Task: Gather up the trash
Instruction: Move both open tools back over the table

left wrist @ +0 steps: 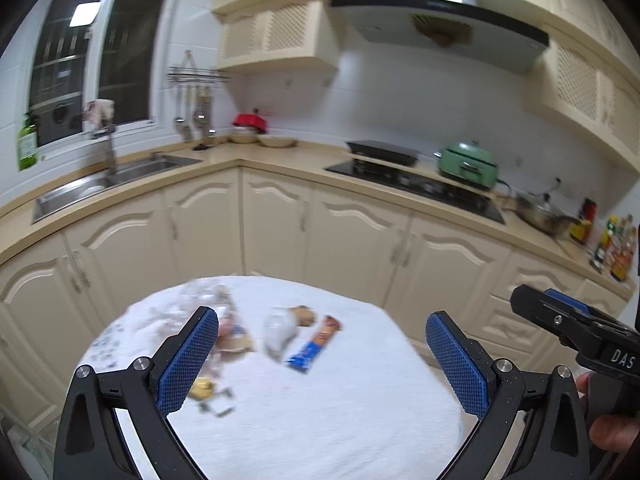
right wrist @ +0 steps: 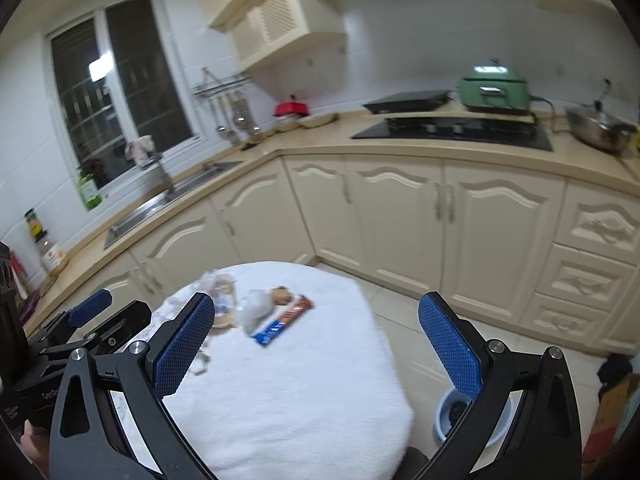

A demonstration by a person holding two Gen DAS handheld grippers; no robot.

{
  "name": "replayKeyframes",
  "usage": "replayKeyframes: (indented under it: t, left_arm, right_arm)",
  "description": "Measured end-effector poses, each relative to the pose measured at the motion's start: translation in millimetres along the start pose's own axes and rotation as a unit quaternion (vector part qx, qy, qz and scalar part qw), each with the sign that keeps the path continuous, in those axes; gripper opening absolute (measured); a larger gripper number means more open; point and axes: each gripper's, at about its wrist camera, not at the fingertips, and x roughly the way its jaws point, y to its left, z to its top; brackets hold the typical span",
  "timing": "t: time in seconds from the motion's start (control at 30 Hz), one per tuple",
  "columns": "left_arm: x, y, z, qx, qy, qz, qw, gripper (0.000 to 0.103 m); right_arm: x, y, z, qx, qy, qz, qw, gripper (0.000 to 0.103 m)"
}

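both tongs are hanging spread wide and empty above the white-clothed table [left wrist: 360, 420]: left gripper [left wrist: 322, 348], right gripper [right wrist: 316, 338]. on the table's far half, one blue-and-brown snack wrapper [left wrist: 316, 344] is lying just beside one clear crumpled bag [left wrist: 278, 330]; more blurred scraps are sitting left of them, too smeared to count.

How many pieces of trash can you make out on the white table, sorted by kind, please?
Blue and orange snack wrapper: 1
Clear crumpled plastic bag: 1
Brown round scrap: 1
Yellow scrap: 1
Blurred heap of wrappers: count unclear
Total: 4 distinct pieces, plus the heap.
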Motion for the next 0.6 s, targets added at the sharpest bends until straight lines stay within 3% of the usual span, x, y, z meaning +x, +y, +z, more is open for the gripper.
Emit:
replayKeyframes:
  t: [0.23, 0.5, 0.6]
  left_arm:
    - [-38.3, 28.7, -23.4, -0.022, -0.005, 0.041, 0.9989, 0.102]
    - [-27.1, 53.6, -41.8, -0.056, 0.030, 0.079, 0.9949, 0.102]
    - [-10.4, 61.5, -31.7, -0.064, 0.036, 0.096, 0.9927, 0.102]
  right_arm:
    - [14.0, 43.3, -3.0, -0.041, 0.009, 0.020, 0.999, 0.103]
    - [51.2, 67.4, -24.2, -0.065, 0.053, 0.038, 0.996, 0.103]
    - [71.1, 78.8, -35.2, -0.072, 0.073, 0.049, 0.994, 0.103]
